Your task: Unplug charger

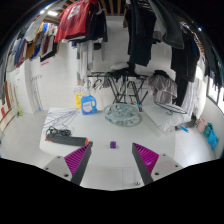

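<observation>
Gripper view: the hand-held gripper (110, 158) is sitting with its fingers spread wide apart, nothing between them. You can see both purple pads (76, 156) on the inner faces, and there's a big gap of bare white table (40, 140) showing between them.

Just ahead of the fingers, roughly centred on the gap, there's a small purple thing (114, 145) lying on the table. It's too small to say whether that's the charger or part of it, so I can't tell for sure where the charger is. It isn't touching either finger.

Off toward the table's left side, beyond the left finger, a dark cable (60, 131) is bunched up on the surface, well apart from the small purple thing. The stretch of table around the fingers looks open otherwise, plenty of room on both sides.

Past the table's far edge there's a black folding rack (125, 85), a round silvery base (122, 116) under it, and a blue and white bag (89, 105) beside it. Clothes (80, 18) hang in a row up top, red and dark ones.
</observation>
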A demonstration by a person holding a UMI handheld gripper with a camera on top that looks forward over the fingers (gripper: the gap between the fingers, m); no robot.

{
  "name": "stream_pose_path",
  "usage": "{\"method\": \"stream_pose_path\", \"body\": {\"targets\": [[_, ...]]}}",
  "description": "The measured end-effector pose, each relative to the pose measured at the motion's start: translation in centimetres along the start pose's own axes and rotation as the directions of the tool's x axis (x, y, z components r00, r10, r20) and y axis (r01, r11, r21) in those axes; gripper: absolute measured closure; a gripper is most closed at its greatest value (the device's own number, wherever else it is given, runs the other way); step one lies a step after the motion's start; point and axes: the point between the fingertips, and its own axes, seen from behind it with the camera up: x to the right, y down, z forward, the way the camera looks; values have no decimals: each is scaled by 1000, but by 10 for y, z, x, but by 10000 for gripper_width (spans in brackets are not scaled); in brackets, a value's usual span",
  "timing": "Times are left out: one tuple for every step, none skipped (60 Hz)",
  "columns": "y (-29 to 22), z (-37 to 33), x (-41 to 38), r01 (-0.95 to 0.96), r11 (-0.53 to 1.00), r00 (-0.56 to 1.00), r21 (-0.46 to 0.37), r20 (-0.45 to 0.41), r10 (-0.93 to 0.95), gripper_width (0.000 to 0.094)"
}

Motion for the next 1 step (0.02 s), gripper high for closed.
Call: {"method": "stream_pose_path", "body": {"targets": [[1,0,-1,-2,1000,1000,-4,4,2,75]]}}
